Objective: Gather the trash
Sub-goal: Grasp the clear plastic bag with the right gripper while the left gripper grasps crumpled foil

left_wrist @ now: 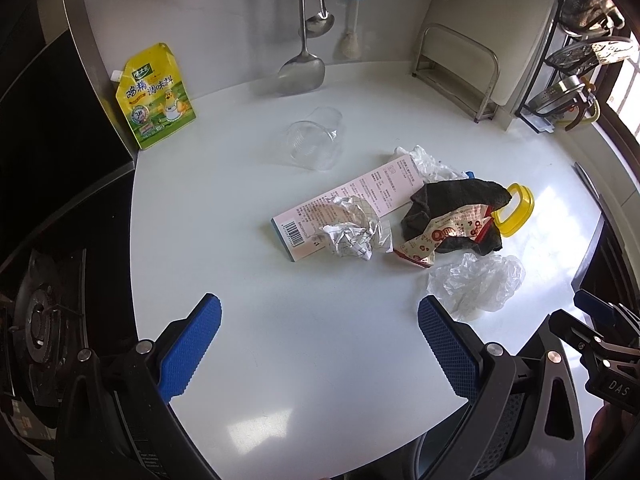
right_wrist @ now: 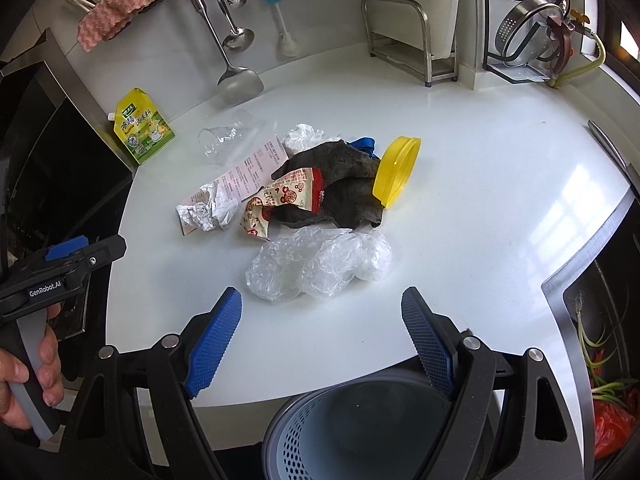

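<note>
Trash lies heaped mid-counter: a crumpled paper ball [left_wrist: 352, 232] [right_wrist: 206, 210] on a long pink box [left_wrist: 344, 204] [right_wrist: 248, 172], a red snack wrapper [left_wrist: 444, 236] [right_wrist: 284, 200], a dark cloth [left_wrist: 452, 200] [right_wrist: 344, 196], a yellow lid [left_wrist: 516, 210] [right_wrist: 398, 172], crumpled clear plastic [left_wrist: 476, 280] [right_wrist: 320, 264] and a clear cup [left_wrist: 314, 140] [right_wrist: 224, 138] on its side. My left gripper [left_wrist: 320, 344] hangs open before the pile. My right gripper [right_wrist: 322, 338] is open just short of the clear plastic. A grey bin [right_wrist: 360, 428] sits below the counter edge.
A yellow seasoning pouch [left_wrist: 156, 98] [right_wrist: 142, 128] leans at the back left beside the black stove [left_wrist: 44, 320]. Utensils [left_wrist: 304, 40] hang on the back wall. A metal rack [left_wrist: 456, 68] [right_wrist: 408, 40] stands at the back right. The sink [right_wrist: 600, 360] holds scraps at right.
</note>
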Demonstrator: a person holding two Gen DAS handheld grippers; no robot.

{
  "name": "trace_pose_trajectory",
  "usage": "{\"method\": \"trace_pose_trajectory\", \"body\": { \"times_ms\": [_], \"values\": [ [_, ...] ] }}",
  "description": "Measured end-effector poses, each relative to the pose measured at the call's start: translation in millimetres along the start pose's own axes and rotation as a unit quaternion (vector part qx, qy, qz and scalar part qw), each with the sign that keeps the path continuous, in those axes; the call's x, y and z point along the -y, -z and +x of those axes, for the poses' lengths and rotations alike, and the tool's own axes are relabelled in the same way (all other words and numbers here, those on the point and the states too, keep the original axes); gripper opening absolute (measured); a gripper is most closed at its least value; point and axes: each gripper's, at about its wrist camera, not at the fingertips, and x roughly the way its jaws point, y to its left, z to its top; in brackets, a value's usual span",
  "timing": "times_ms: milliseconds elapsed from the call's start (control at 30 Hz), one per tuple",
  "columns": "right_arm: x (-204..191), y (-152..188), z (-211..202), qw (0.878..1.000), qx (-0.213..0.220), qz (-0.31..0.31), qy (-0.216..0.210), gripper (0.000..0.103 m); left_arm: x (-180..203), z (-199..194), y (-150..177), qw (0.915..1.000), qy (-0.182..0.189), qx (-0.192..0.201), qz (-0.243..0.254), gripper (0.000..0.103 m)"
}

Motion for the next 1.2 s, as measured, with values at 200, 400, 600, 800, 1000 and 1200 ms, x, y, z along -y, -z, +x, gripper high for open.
{"method": "trace_pose_trajectory", "body": {
  "times_ms": [200, 400, 600, 800, 1000, 1200],
  "values": [
    [0.0, -4.4, 10.2, 1.000, -0.004, 0.008, 0.001, 0.078, -1.6, 7.9, -8.4, 1.0000, 0.003, -0.004, 0.008, 0.097],
    [3.7, -7.3, 24.0, 1.000, -0.011, 0.018, 0.007, 0.078, 0.4, 18.0, -14.6, 0.9997, 0.004, -0.010, 0.020, 0.097],
    [6.6, -10.5, 48.8, 0.999, -0.024, 0.024, 0.020, 0.078, 3.8, 31.9, -20.2, 0.9992, 0.005, -0.019, 0.034, 0.097],
    [3.1, -14.8, 85.1, 0.998, -0.041, 0.016, 0.036, 0.078, 8.4, 48.2, -25.8, 0.9985, 0.004, -0.026, 0.048, 0.097],
    [2.6, -18.7, 114.4, 0.998, -0.054, 0.007, 0.044, 0.077, 10.4, 61.4, -29.8, 0.9977, 0.001, -0.034, 0.058, 0.097],
    [9.4, -18.3, 110.9, 0.998, -0.059, 0.006, 0.022, 0.017, 8.8, 70.9, -36.7, 0.9979, 0.006, -0.037, 0.053, 0.097]
  ]
}}
